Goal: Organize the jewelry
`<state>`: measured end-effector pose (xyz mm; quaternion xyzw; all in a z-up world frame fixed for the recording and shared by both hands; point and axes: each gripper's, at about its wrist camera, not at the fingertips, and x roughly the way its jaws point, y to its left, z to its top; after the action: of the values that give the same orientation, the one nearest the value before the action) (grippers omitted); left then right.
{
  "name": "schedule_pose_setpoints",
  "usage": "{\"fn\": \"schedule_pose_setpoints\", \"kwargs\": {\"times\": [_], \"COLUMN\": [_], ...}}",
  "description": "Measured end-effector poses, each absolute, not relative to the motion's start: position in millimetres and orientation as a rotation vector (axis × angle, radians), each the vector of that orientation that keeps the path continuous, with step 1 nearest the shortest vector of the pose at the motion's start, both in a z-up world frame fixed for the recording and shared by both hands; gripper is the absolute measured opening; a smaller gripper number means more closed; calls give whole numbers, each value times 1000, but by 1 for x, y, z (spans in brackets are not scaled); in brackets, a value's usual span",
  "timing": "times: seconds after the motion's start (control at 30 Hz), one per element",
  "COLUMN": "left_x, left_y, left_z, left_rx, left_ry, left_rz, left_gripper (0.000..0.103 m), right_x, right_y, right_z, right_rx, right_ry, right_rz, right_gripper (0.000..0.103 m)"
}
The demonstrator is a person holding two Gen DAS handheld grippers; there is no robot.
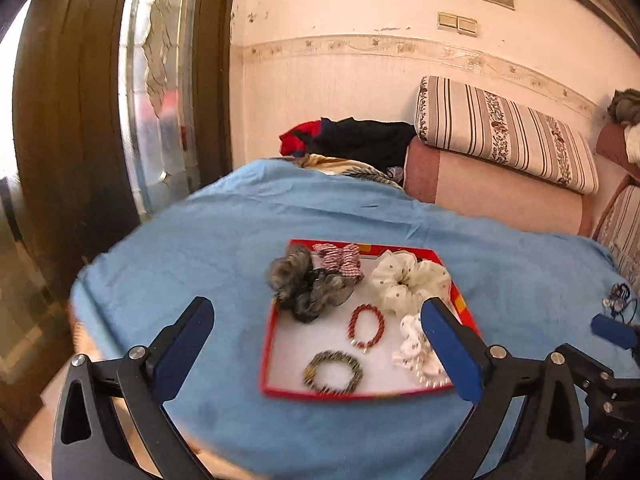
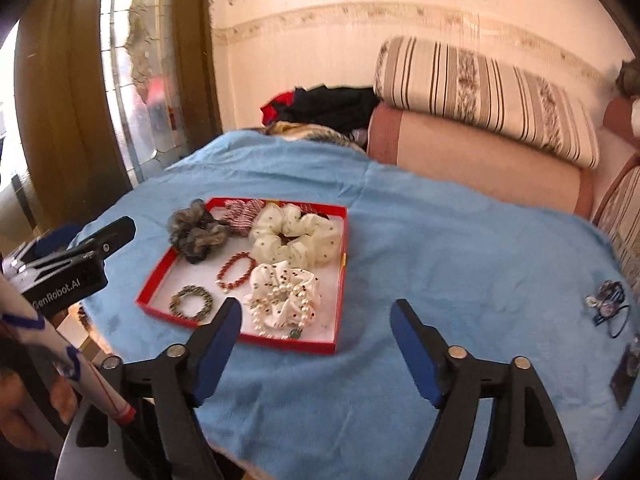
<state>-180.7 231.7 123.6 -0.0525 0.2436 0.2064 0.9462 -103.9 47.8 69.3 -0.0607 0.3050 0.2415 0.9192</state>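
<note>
A red box [image 1: 267,344] lies on the blue cloth [image 1: 200,240]. It holds a grey scrunchie [image 1: 304,284], a pink striped one [image 1: 340,260], a cream dotted one [image 1: 408,280], a red bead bracelet [image 1: 366,326], an olive bead bracelet [image 1: 333,372] and a white scrunchie with pearls [image 1: 416,348]. My left gripper [image 1: 318,306] hangs open above the box with nothing between its fingers. My right gripper [image 2: 317,305] is open and empty too, over the near right corner of the box [image 2: 156,276], beside the pearl scrunchie [image 2: 284,300].
Dark hair ties [image 2: 608,300] and a small card [image 2: 626,372] lie loose at the cloth's right edge. A sofa with a striped cushion [image 2: 480,92] and a pile of clothes [image 2: 328,108] stand behind. A door [image 1: 72,120] is on the left. A hand [image 2: 16,412] holds the left tool.
</note>
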Motion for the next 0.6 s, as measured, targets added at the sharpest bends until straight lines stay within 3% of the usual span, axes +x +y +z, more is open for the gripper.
{"fn": "schedule_pose_setpoints", "kwargs": {"times": [0.33, 0.6], "left_x": [-254, -255], "left_y": [205, 219], "left_z": [140, 126], "left_rx": [13, -45], "left_ry": [525, 599], "left_rz": [598, 648], "left_gripper": [103, 103], "right_x": [-172, -186], "right_y": [41, 49], "right_z": [83, 77], "right_rx": [-165, -207], "right_ry": [583, 570], "right_rz": [552, 569], "right_gripper": [88, 88]}}
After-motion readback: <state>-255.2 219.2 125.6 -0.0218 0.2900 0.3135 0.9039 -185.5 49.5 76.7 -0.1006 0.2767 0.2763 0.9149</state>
